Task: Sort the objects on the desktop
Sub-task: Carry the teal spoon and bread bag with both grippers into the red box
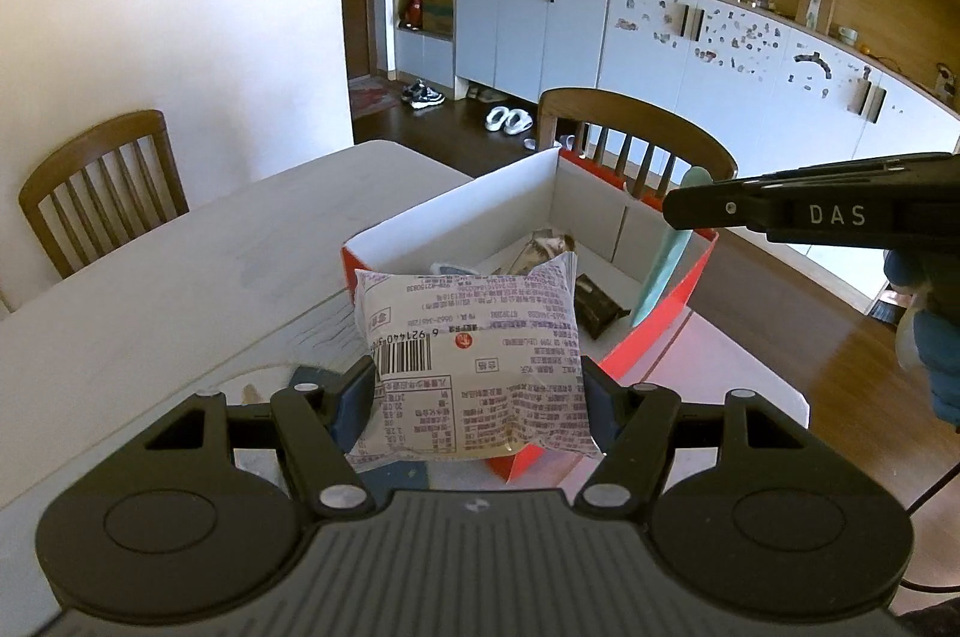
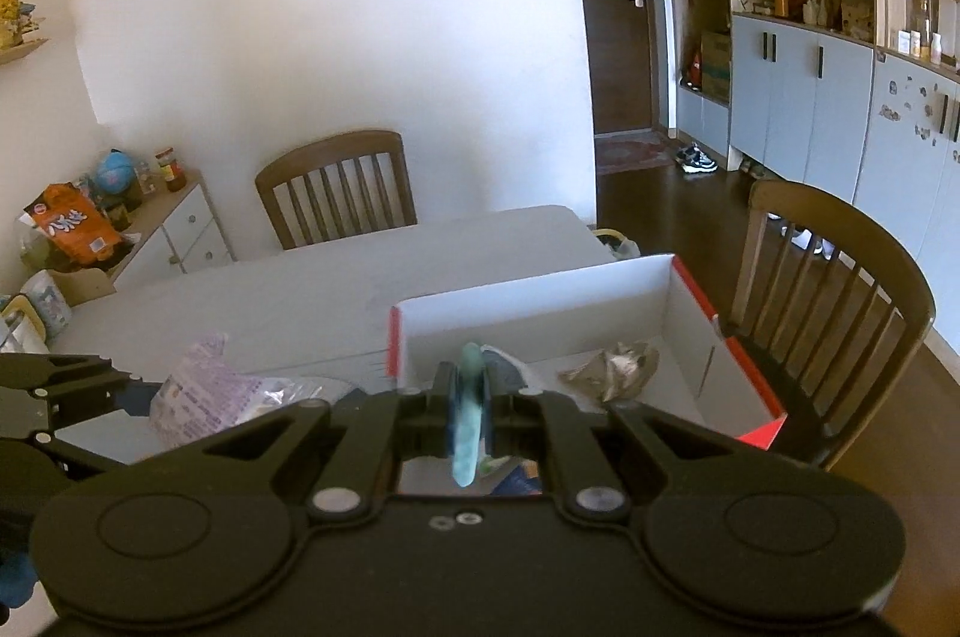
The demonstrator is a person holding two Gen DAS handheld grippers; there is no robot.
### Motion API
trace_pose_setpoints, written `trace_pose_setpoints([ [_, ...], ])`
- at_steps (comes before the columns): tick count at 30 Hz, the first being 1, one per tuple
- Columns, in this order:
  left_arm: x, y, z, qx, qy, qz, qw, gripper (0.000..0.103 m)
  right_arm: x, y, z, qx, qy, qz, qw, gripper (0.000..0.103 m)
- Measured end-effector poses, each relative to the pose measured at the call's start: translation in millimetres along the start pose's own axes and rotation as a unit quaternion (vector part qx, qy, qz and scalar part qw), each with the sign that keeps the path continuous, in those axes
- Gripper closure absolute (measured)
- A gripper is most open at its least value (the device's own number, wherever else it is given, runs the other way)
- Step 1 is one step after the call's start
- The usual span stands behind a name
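My left gripper (image 1: 477, 394) is shut on a white snack packet (image 1: 474, 355) with a barcode and purple print, held above the near edge of the red cardboard box (image 1: 666, 319). The packet also shows in the right wrist view (image 2: 210, 391). My right gripper (image 2: 468, 409) is shut on a flat mint-green object (image 2: 467, 433), held edge-on over the box (image 2: 540, 307). In the left wrist view the green object (image 1: 666, 271) hangs down from the right gripper (image 1: 684, 208) at the box's right wall. Inside the box lie a crumpled brown wrapper (image 2: 618, 370) and a dark packet (image 1: 600, 307).
The box stands on a white table (image 1: 150, 277). Wooden chairs stand behind the table (image 2: 336, 187) and beside the box (image 2: 840, 289). A low cabinet with snack bags (image 2: 72, 223) is at the left. Wall cupboards (image 1: 720, 37) line the far side.
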State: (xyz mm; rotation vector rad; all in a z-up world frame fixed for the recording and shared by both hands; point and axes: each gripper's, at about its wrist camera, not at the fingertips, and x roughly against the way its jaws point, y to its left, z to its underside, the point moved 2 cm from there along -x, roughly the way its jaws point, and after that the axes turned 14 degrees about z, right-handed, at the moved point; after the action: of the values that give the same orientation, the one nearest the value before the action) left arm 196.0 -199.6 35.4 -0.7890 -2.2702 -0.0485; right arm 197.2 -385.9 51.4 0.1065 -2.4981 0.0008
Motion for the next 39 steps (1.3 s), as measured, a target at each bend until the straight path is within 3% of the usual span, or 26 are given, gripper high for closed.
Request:
trace_pose_setpoints([
  [21,-107.4,-4.3,-43.6,-0.006,0.076,0.0,0.9971,0.035,-80.8,-57.3,-22.9,0.02,0.075,-0.024,0.997,0.096],
  [39,-186.0,9.3,-54.6,-0.017,0.14,0.005,0.9899,0.034,-132.5,-74.9,-9.3,0.032,0.139,-0.032,0.989,0.096],
])
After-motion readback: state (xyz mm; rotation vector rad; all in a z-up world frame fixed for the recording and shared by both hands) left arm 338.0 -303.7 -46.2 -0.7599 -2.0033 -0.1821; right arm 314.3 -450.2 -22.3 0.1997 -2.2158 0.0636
